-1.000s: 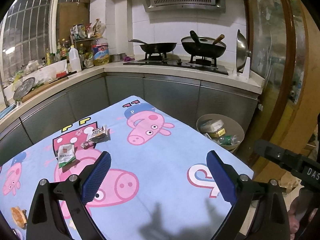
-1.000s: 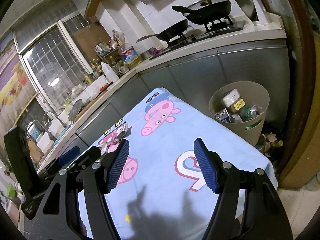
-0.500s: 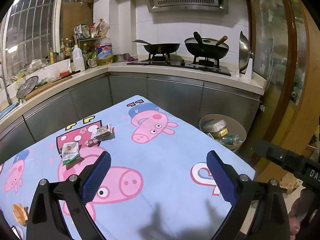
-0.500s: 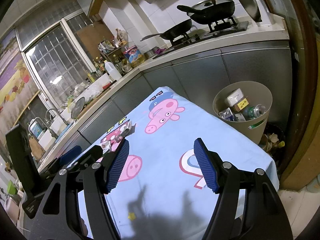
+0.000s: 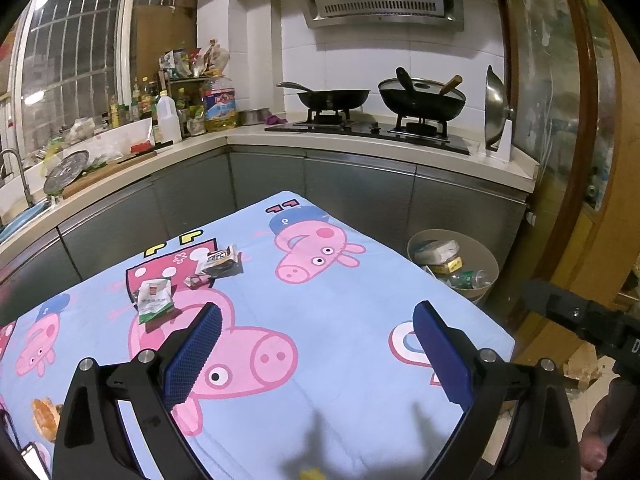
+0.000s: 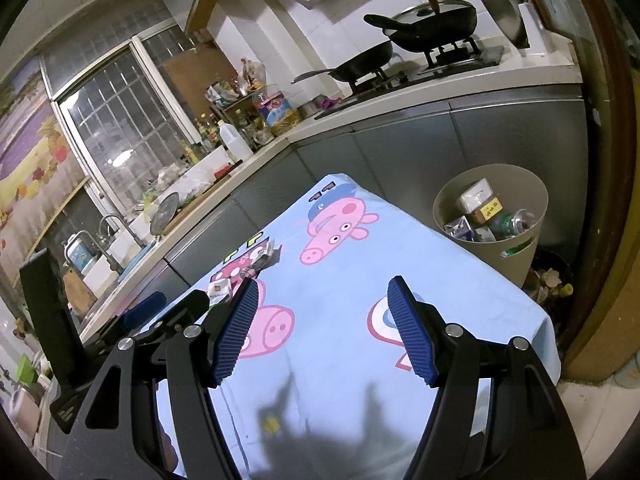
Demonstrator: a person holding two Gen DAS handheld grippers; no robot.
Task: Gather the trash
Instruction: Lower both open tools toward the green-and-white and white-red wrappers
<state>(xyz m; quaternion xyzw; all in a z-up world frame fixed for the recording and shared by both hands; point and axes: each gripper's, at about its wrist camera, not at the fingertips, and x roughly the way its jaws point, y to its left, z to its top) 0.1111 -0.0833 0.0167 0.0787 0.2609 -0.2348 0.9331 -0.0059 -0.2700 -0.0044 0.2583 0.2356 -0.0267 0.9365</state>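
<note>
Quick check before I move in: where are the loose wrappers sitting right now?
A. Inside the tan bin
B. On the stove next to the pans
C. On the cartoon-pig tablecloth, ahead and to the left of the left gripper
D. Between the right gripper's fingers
C. The green-and-white packet and the dark wrapper lie on the tablecloth, beyond the open left gripper; the right gripper is open with nothing in it.

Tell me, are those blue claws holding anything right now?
No. The left gripper and right gripper are both open and empty; the wrappers lie untouched on the tablecloth.
</note>
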